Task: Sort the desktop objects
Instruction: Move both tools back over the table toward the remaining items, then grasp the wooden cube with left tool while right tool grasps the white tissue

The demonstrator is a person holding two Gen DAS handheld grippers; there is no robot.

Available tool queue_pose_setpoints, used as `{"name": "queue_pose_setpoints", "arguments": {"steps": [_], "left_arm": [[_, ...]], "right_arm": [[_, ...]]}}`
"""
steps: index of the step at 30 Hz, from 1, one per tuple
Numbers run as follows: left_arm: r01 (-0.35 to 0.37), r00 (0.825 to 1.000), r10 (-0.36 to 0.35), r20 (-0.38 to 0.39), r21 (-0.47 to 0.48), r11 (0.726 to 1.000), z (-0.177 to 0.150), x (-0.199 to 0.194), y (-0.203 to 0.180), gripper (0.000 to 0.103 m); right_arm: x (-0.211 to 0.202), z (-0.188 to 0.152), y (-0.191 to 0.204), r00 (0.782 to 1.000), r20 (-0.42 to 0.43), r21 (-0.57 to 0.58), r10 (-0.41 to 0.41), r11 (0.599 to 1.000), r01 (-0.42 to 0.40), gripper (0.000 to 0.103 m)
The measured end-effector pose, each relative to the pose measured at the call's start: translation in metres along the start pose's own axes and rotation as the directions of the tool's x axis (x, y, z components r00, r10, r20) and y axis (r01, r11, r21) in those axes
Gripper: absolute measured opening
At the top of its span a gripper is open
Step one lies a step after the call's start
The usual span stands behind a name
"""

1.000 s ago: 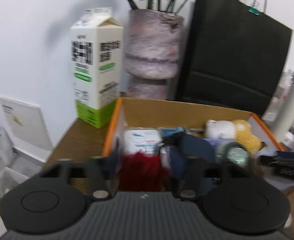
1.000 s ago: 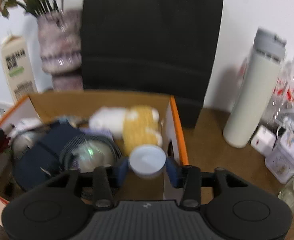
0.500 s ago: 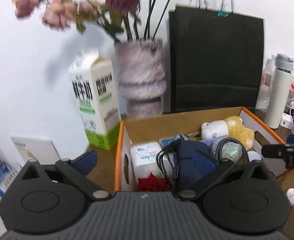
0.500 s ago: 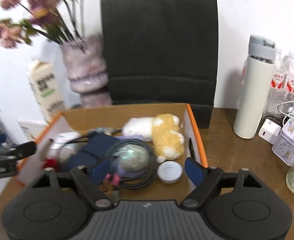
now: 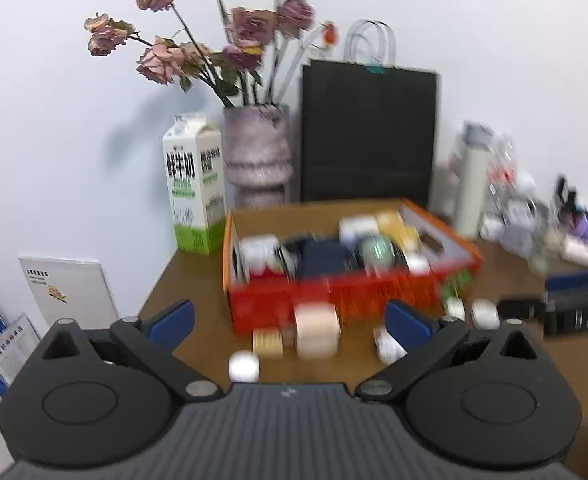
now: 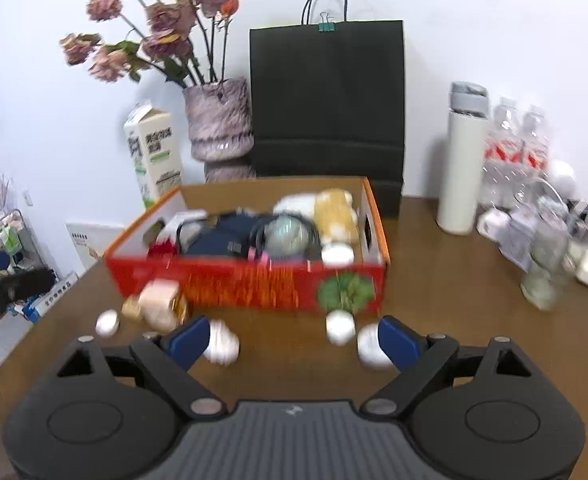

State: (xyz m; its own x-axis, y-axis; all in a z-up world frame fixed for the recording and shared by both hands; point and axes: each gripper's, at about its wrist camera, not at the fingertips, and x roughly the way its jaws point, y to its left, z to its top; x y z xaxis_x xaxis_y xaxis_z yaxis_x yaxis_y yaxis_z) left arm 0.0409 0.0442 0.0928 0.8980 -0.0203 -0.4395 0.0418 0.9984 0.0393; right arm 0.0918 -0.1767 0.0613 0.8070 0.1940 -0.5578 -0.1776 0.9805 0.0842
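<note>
On the brown worktop (image 6: pixel 434 280), we keep the left gripper (image 5: pixel 289 322) released and empty; the right gripper (image 6: pixel 294 338) is opening, empty, small jars (image 6: pixel 340 326) ahead between its fingers (image 6: pixel 396 342), the sorting box (image 6: pixel 253 280) beyond.

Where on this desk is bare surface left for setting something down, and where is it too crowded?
Bare wooden desk lies right of the red cardboard box, before the white flask; another patch lies left of the box, before the milk carton. Crowded: the small white jars along the box's front, and the far-right clutter.
</note>
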Motion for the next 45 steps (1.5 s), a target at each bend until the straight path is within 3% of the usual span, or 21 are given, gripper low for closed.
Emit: {"name": "queue_pose_setpoints", "arguments": {"steps": [4,7,14,17,19,24,28,33,35,37,40,42,45], "left_arm": [[-0.034,0.999,0.034,-0.033,-0.003,0.999,-0.057,-0.033,-0.014,0.103],[-0.016,0.998,0.013,-0.057,-0.049,0.999,-0.086,-0.053,-0.020,0.103],[-0.006,0.995,-0.006,-0.101,-0.117,0.993,-0.121,-0.083,-0.026,0.103],[-0.015,0.994,0.002,-0.111,-0.118,0.993,-0.125,-0.083,-0.024,0.103],[-0.025,0.993,0.009,-0.121,-0.135,0.991,-0.126,-0.080,-0.023,0.103],[-0.012,0.991,-0.009,-0.132,-0.159,0.987,-0.121,-0.070,-0.017,0.103],[0.060,0.997,-0.067,-0.034,-0.180,0.982,-0.077,-0.045,-0.008,0.103],[-0.025,0.998,0.019,-0.064,-0.101,0.995,-0.019,0.033,-0.002,0.103],[-0.021,0.997,0.015,-0.080,-0.079,0.997,-0.005,0.065,-0.002,0.103],[0.022,0.994,-0.028,-0.103,-0.056,0.998,0.001,0.092,-0.004,0.103],[-0.035,0.990,0.028,-0.136,-0.046,0.998,0.002,0.124,-0.008,0.103],[-0.020,0.989,0.011,-0.145,-0.063,0.998,0.000,0.138,-0.007,0.103],[0.013,0.989,-0.025,-0.146,-0.086,0.996,-0.005,0.149,-0.006,0.101]], "right_arm": [[-0.031,-0.051,0.014,0.999,0.028,-0.038,0.020,0.999,-0.018,0.091],[-0.049,-0.083,0.024,0.999,0.027,-0.053,0.034,0.998,-0.032,0.090],[-0.084,-0.143,0.037,0.997,0.034,0.004,0.068,0.998,-0.068,0.090],[-0.087,-0.151,0.043,0.999,0.031,-0.044,0.021,0.999,-0.019,0.090],[-0.088,-0.149,0.042,0.999,0.046,-0.039,-0.001,0.999,0.003,0.089],[-0.083,-0.142,0.036,0.998,0.048,-0.011,0.036,0.999,-0.036,0.082],[-0.059,-0.108,0.039,0.993,0.074,-0.063,0.097,0.994,-0.092,0.079],[0.013,-0.052,0.041,0.983,0.078,-0.094,0.168,0.983,-0.161,0.073],[0.051,-0.037,0.048,0.986,0.042,-0.136,0.163,0.978,-0.156,0.065],[0.084,-0.028,0.055,0.989,-0.004,-0.143,0.147,0.979,-0.146,0.046],[0.115,-0.023,0.055,0.986,-0.056,-0.092,0.155,0.983,-0.160,0.031],[0.118,-0.025,0.050,0.979,-0.059,-0.054,0.195,0.979,-0.198,0.017],[0.112,-0.027,0.044,0.982,-0.054,-0.058,0.181,0.981,-0.184,0.015]]}}
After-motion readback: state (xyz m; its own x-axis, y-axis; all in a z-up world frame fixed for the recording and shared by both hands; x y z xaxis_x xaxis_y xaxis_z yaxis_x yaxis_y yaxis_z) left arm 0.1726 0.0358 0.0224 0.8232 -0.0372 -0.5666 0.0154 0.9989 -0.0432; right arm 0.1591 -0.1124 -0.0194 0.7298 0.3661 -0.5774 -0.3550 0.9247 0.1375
